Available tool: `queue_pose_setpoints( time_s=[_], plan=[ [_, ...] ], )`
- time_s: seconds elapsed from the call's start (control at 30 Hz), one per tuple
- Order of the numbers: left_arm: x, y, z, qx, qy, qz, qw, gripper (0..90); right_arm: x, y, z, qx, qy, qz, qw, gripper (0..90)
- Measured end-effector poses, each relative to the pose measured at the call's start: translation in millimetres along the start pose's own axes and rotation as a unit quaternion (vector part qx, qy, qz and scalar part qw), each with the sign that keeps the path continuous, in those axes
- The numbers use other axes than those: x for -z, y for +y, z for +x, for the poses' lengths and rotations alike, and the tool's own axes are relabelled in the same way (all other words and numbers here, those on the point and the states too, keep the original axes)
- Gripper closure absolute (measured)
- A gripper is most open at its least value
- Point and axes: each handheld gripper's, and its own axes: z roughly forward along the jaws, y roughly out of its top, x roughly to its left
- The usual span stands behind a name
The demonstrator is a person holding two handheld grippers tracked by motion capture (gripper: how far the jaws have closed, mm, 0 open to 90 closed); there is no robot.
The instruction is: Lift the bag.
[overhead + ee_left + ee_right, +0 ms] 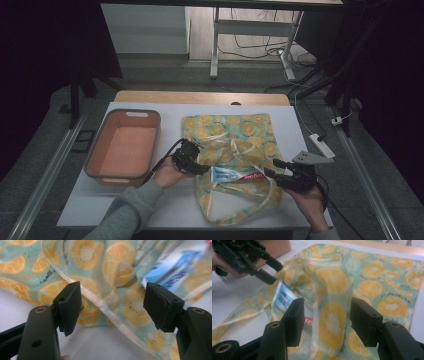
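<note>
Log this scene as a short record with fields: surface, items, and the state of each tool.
surface: white table
bag: lemon-print cloth bag lying flat, handles loose
tube: toothpaste tube lying on the bag near its mouth
bin: orange bin, left of the bag, nothing in it
left tool: open, at the bag's left edge
right tool: open, at the tube's red end, not gripping it

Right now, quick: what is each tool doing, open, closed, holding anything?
Left tool: open, gripping nothing, the bag's edge between its jaws.
Right tool: open, gripping nothing, bag fabric ahead.
</note>
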Motion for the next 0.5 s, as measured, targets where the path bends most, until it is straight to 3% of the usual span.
queue_pose_setpoints(
  time_s=[0.1, 0.2, 0.3, 0.33, 0.4, 0.43, 0.5],
  plan=[
    [-10.2, -2.7, 3.6, 0.009, -0.010, 0.013, 0.9998, 44.6, 0.2, -8.5, 2.3, 0.000, -0.001, 0.018, 0.9998, 42.4],
    [-14.3, -5.4, 4.6, 0.005, -0.018, 0.018, 0.9997, 65.3, -5.2, -16.6, 7.8, 0.004, -0.003, 0.052, 0.9986, 39.4],
    [-11.7, -6.8, 4.4, -0.003, -0.030, 0.024, 0.9993, 82.9, -17.0, -23.7, 12.1, 0.017, -0.037, 0.107, 0.9934, 42.4],
    [-10.4, -7.8, 3.5, -0.009, -0.032, 0.027, 0.9991, 85.4, -21.2, -26.7, 11.7, 0.021, -0.048, 0.127, 0.9905, 47.8],
    [-4.2, -10.4, 0.9, -0.016, -0.036, 0.029, 0.9988, 87.6, -24.7, -30.4, 11.7, 0.022, -0.068, 0.156, 0.9851, 77.3],
    [2.5, -11.8, -0.2, -0.021, -0.042, 0.026, 0.9986, 87.9, -22.6, -29.8, 11.4, 0.019, -0.061, 0.158, 0.9855, 85.8],
    [21.7, -15.7, -1.1, -0.022, -0.065, 0.007, 0.9976, 88.2, -13.7, -24.4, 14.3, 0.015, -0.059, 0.152, 0.9865, 89.9]
  ],
)
